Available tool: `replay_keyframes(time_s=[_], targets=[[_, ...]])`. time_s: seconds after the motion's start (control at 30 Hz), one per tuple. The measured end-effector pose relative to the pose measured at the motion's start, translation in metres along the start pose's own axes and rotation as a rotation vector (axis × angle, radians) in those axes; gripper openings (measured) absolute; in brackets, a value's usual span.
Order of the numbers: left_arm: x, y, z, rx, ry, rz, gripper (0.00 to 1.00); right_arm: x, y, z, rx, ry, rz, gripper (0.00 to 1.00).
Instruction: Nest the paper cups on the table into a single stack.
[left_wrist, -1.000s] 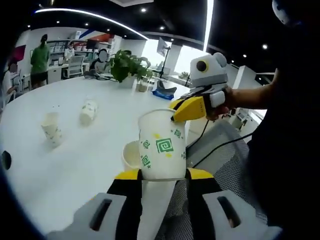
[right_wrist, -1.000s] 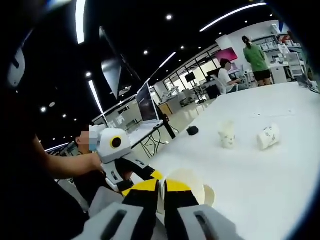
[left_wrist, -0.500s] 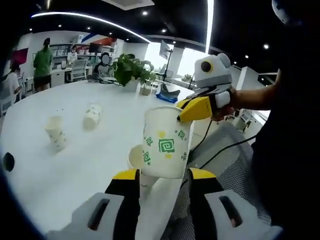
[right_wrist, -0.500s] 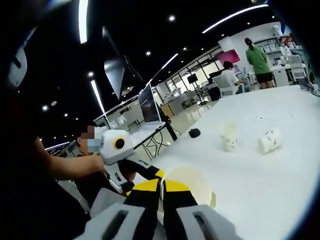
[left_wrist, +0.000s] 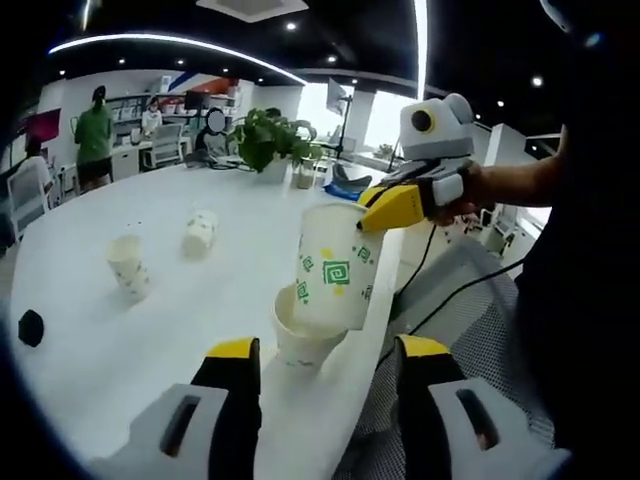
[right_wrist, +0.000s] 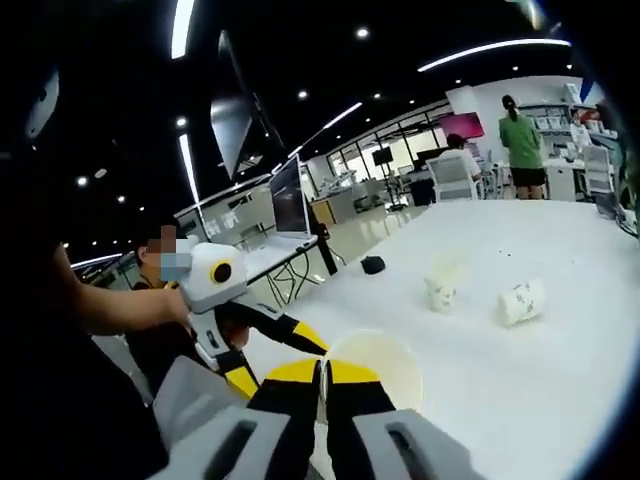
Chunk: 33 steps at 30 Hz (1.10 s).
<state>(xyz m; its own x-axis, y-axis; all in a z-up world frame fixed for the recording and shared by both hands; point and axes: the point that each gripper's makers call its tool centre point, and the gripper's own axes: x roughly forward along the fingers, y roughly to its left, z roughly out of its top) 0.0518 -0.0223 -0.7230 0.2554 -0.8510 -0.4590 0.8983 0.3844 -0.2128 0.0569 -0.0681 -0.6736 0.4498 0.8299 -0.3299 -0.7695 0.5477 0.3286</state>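
Note:
A white paper cup with green square marks hangs by its rim from my right gripper, which is shut on it. Its base sits in the mouth of a second cup standing near the table's edge. My left gripper is open, its yellow-tipped jaws wide apart on either side of the lower cup and touching nothing. In the right gripper view my right gripper pinches the cup's rim, with my left gripper to its left. Further off, one cup stands upright and another lies on its side.
The white table runs far back, with a potted plant at its far side and a small black object near the left edge. A mesh chair stands beside the table. People are at desks in the background.
My left gripper has opened and let go of the patterned cup, and drawn back a little. The right gripper keeps the cup by its rim, over the lower cup.

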Motion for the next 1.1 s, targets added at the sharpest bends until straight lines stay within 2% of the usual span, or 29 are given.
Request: replay_keyframes(time_s=[0.53, 0.9, 1.1], targets=[[-0.001, -0.002, -0.009, -0.001, 0.018, 0.016, 0.57, 0.01, -0.006, -0.018, -0.209, 0.131, -0.077, 0.0], [0.0, -0.001, -0.013, 0.017, 0.037, 0.023, 0.59, 0.021, -0.007, -0.029, -0.265, 0.188, -0.082, 0.0], [0.0, 0.0, -0.016, 0.021, 0.048, 0.029, 0.58, 0.027, -0.01, -0.041, -0.282, 0.235, -0.085, 0.0]])
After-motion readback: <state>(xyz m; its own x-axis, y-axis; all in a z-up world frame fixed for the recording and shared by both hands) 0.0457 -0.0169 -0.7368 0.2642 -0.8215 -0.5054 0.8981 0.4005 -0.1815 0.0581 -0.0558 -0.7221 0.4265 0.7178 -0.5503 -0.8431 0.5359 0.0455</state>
